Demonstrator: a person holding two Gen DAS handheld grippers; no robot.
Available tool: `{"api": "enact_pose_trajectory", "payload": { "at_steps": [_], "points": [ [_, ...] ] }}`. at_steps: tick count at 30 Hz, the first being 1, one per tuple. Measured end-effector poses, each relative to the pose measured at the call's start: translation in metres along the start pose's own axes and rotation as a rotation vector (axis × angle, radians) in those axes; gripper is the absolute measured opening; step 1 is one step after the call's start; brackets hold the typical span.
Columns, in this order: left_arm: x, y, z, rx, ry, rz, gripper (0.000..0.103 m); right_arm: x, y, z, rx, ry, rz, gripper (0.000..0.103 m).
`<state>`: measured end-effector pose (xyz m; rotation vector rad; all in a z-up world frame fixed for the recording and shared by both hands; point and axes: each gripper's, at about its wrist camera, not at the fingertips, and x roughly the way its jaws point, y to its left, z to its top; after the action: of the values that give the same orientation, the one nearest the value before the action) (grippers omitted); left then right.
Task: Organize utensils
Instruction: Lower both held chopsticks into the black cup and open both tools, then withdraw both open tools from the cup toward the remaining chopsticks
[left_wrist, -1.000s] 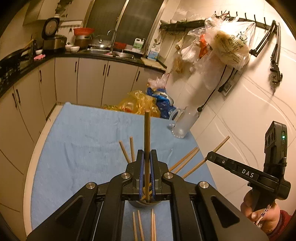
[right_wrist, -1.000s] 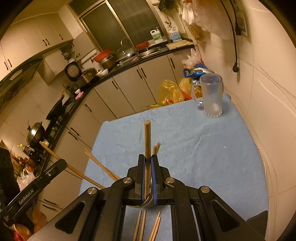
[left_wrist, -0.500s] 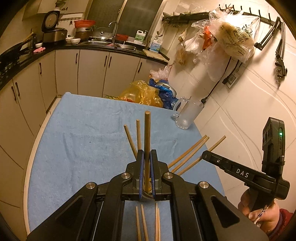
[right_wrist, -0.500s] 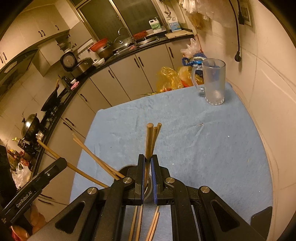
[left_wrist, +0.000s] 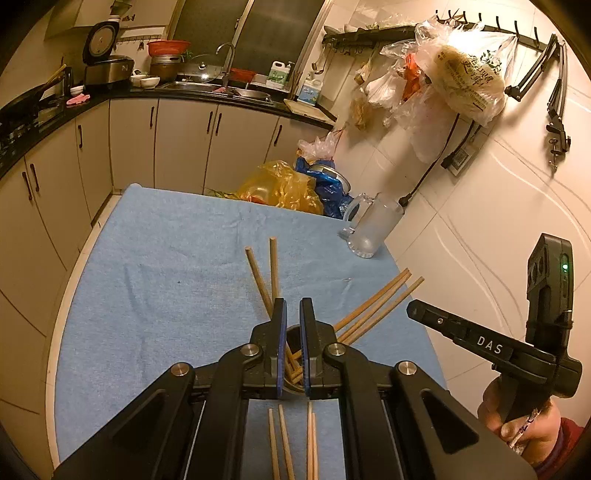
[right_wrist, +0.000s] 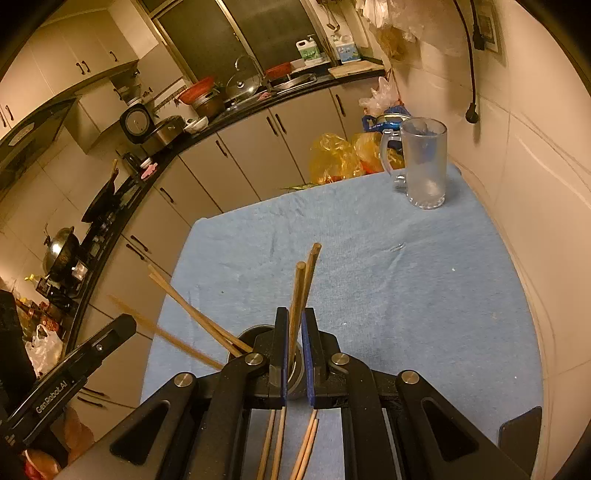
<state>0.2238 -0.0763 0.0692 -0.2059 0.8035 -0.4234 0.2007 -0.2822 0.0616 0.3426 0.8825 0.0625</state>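
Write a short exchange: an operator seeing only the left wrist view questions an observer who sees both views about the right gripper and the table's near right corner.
Operator: Is the right gripper holding anything? I only see its side.
Observer: Yes, its pads are closed on one chopstick standing over the holder.
Operator: Anything at the near right corner?
Observer: A dark flat object lies on the blue cloth there.

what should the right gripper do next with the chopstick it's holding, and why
Probably open the right gripper slightly and let its chopstick drop. The stick stands steeply between the fingers and its lower end seems to be inside the cup, where others lean. More chopsticks lie on the blue cloth to fetch afterwards.
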Motion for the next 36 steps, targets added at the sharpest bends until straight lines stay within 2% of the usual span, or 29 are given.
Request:
{"api": "enact_pose_trajectory", "payload": {
  "at_steps": [12,15,27,30,36],
  "points": [
    [-0.023,-0.005,-0.009,0.020,-0.022,0.016,0.006,-0.033,0.000,-0.012,0.025,-0.029,0.008,0.008],
    [-0.030,-0.005,-0.013,0.031,-0.026,0.027,0.006,-0.038,-0.004,-0.019,0.032,-0.023,0.005,0.012],
    [-0.050,0.000,-0.040,0.051,-0.008,0.072,0.007,-0.036,-0.014,-0.065,0.061,0.064,-0.005,0.012],
    [-0.054,0.003,-0.048,0.054,-0.003,0.087,0.017,-0.032,-0.011,-0.078,0.056,0.082,-0.004,0.012],
    [-0.057,0.010,-0.063,0.063,0.011,0.111,0.018,-0.025,-0.001,-0.102,0.021,0.111,-0.021,0.012]
  ]
}}
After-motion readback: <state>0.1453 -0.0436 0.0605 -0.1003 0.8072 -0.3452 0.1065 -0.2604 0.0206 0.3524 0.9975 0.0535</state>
